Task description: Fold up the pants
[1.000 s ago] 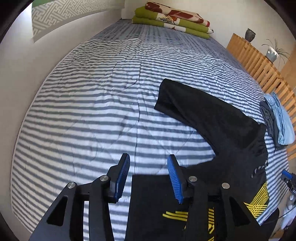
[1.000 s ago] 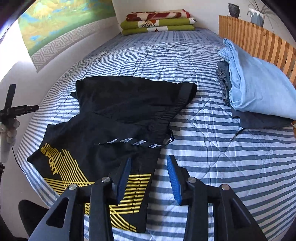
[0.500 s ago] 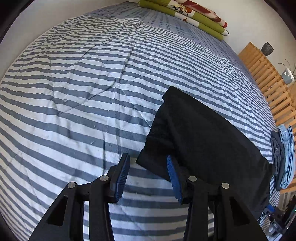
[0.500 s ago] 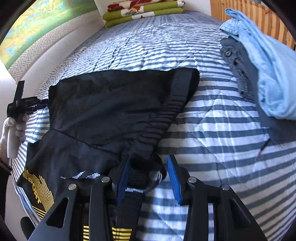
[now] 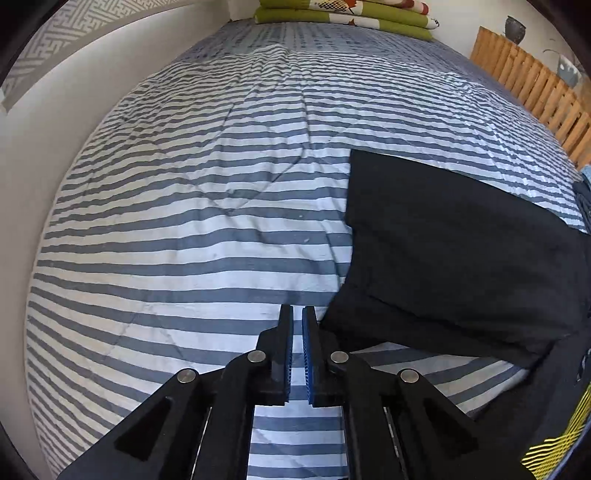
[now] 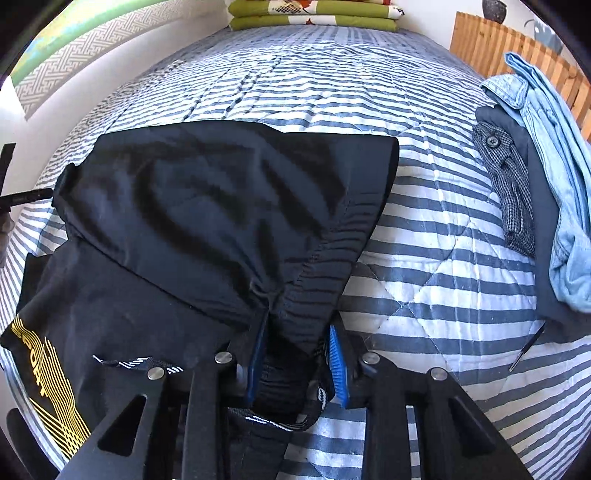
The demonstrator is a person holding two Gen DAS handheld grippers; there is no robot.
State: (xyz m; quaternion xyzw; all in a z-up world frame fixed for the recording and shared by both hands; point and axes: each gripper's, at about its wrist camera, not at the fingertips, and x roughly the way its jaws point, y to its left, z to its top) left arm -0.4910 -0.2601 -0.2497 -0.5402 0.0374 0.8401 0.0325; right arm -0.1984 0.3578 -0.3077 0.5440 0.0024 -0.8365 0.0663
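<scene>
Clearly the right tool (image 6: pixel 297 354) pinches the bunched elastic waistband of the black pants (image 6: pixel 207 221), while the left tool (image 5: pixel 297 325) is pressed nearly together at the hem corner of the upper leg, though whether cloth sits between its blue pads cannot be told; gripping both ends likely lets the leg be carried across the striped bed (image 5: pixel 184 206) onto its mate with the yellow print (image 6: pixel 48 373). Just beside the waistband lie a pile of other clothes (image 6: pixel 535 206) and a pen (image 6: pixel 526 347), which could crowd the fold, and folded green blankets (image 6: pixel 314 14) sit well apart
</scene>
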